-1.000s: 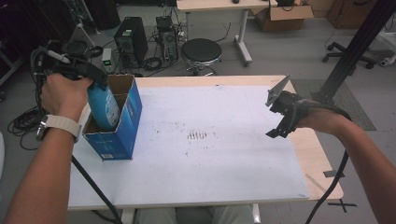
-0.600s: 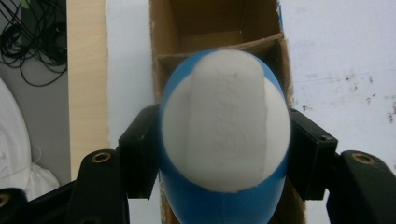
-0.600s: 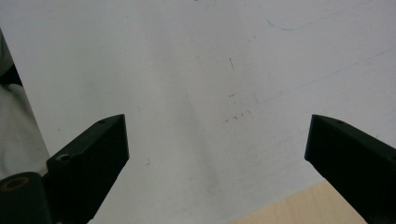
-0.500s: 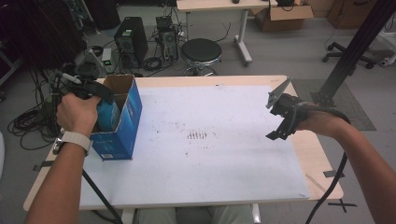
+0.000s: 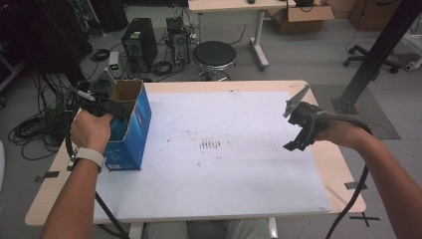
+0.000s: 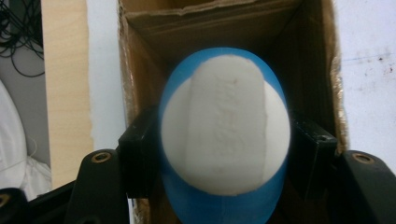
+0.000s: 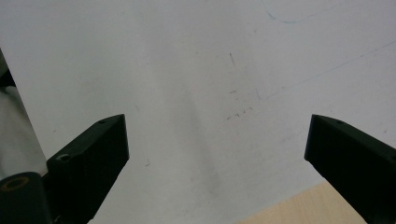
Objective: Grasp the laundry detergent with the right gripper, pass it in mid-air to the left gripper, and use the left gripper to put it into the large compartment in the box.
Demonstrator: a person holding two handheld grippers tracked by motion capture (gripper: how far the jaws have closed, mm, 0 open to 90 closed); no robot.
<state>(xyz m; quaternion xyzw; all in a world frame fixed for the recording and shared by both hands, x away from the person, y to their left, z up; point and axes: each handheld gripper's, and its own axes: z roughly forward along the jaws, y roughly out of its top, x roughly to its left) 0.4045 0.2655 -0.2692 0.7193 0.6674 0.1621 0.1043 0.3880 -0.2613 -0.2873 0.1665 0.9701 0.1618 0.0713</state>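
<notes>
High view. Tabletop (image 5: pixel 239 209): pale wood, mostly covered by a white sheet (image 5: pixel 224 164) marked with small dark smudges near its middle. Blue cardboard box (image 5: pixel 130 130): open at the top, standing upright at the left side of the sheet, close to the tabletop's left edge. Left gripper (image 5: pixel 107 102): held in the person's left hand (image 5: pixel 91 130), lowered into the box's open top; its jaws and their load are hidden by the hand and box wall here. Right gripper (image 5: pixel 300 124): held in the right hand above the sheet's right side, well apart from the box, a grey three-cornered plate on top. On the floor beyond the tabletop: a round black stool (image 5: pixel 214 55), a computer tower (image 5: pixel 138 46), loose cables.

Left gripper view. Blue-and-white bottle (image 6: pixel 225 140): seen end-on, a rounded blue body with a white base panel bearing faint raised lettering. Both black jaws press against its sides, left and right, holding it firmly. The bottle sits within the brown cardboard interior (image 6: pixel 219 28) of the box, walls rising around it. White sheet and a strip of bare wood show outside the box walls.

Right gripper view. Two black jaws standing wide apart, nothing between them. Below them the white sheet (image 7: pixel 196 93), with faint pen lines and specks, and a corner of bare wood at the lower right.
</notes>
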